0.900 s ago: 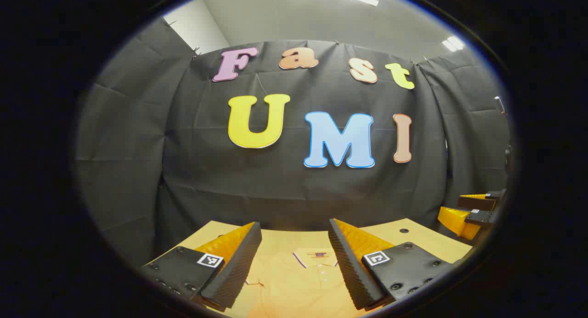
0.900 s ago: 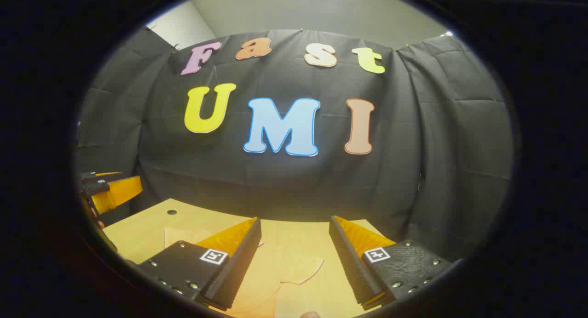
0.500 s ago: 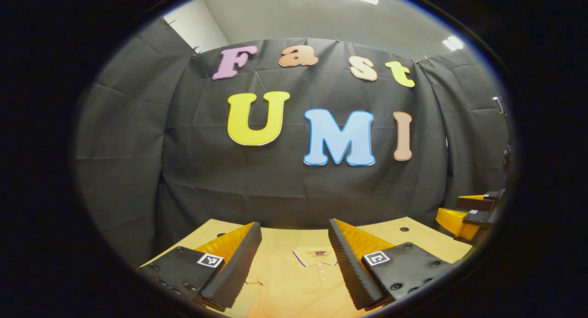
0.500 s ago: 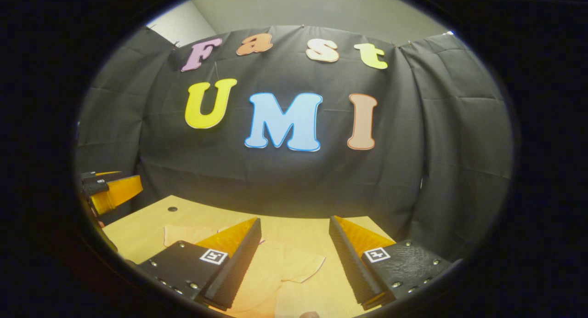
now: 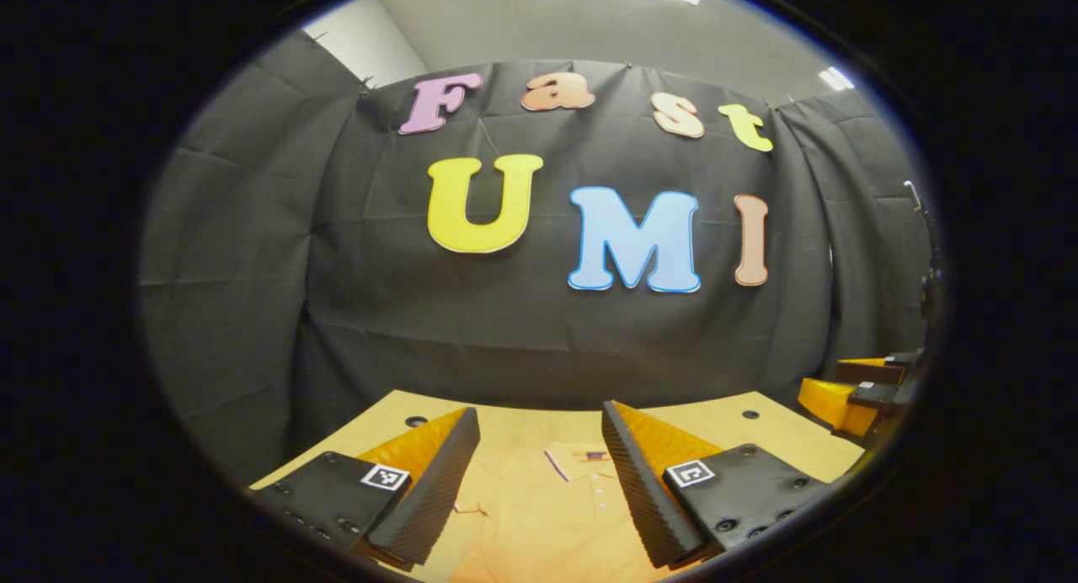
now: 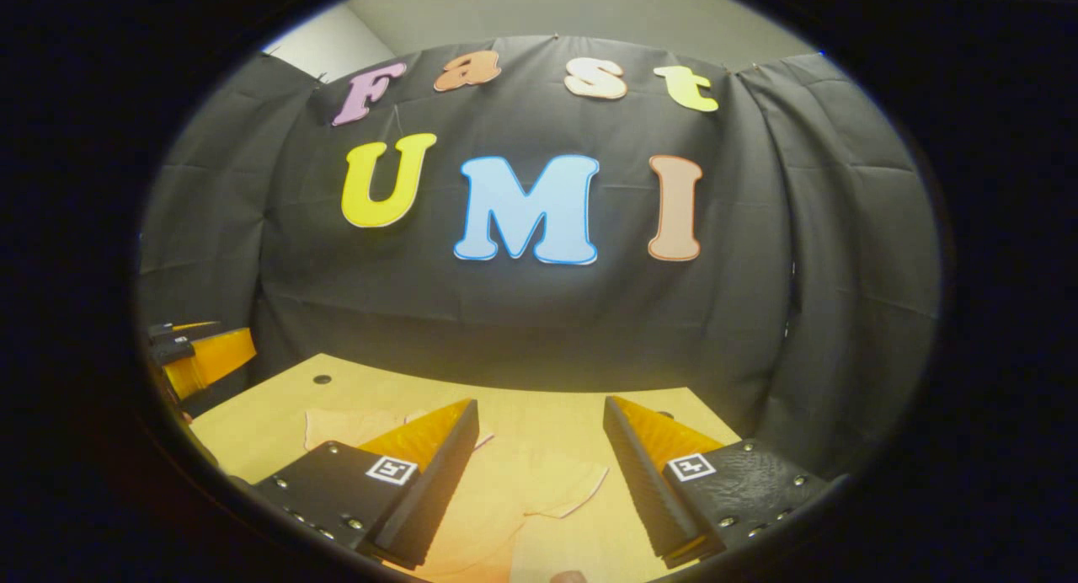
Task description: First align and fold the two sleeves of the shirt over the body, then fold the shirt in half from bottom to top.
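Each gripper [image 5: 539, 482] has two wedge-shaped fingers [image 5: 429, 490] with ribbed inner faces, screwed plates and small square printed markers [image 5: 385, 477].

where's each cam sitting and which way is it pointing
Left gripper view: rides on the left gripper, facing the booth wall over the shirt collar; its own open fingers below, the right gripper far right.
Right gripper view: rides on the right gripper, over a sleeve; left gripper far left.
Shared: shirt, table, wall.

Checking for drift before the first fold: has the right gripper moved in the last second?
Yes. The right gripper has tipped downward: the booth wall sits higher, and more table shows.
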Motion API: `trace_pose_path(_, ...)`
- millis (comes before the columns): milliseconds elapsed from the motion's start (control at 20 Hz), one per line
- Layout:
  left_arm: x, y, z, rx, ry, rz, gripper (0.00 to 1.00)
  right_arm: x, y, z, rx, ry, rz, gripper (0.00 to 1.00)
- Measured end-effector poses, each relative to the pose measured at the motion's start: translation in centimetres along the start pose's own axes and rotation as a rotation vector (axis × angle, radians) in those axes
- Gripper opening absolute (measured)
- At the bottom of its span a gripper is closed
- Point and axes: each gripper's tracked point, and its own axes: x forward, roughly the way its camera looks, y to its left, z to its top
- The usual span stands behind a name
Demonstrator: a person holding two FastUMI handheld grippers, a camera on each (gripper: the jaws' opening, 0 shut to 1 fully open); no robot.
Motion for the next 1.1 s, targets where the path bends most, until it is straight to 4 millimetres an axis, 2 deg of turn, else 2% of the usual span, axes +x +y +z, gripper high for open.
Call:
trace_pose_path(250,0.0,0.2,-0.2,0.0,0.007,0.017,0.94,2.1,-0.5,-0.9,0.004,0.031,0.011,0.93)
trace_pose_path(450,0.1,0.4,-0.4,0.005,0.018,0.031,0.94,4.8,-1.5,-2.5,-0.005,0.074,0.006,0.92)
trace_pose_path(900,-0.1,0.8,-1.6,0.006,0.072,0.065,0.94,11.0,-3.7,-10.4,0.039,0.264,-0.011,0.93)
trace_pose_path(1100,-0.2,0.8,-2.0,0.009,0.088,0.072,0.94,13.5,-5.3,-13.5,0.036,0.339,-0.047,0.93)
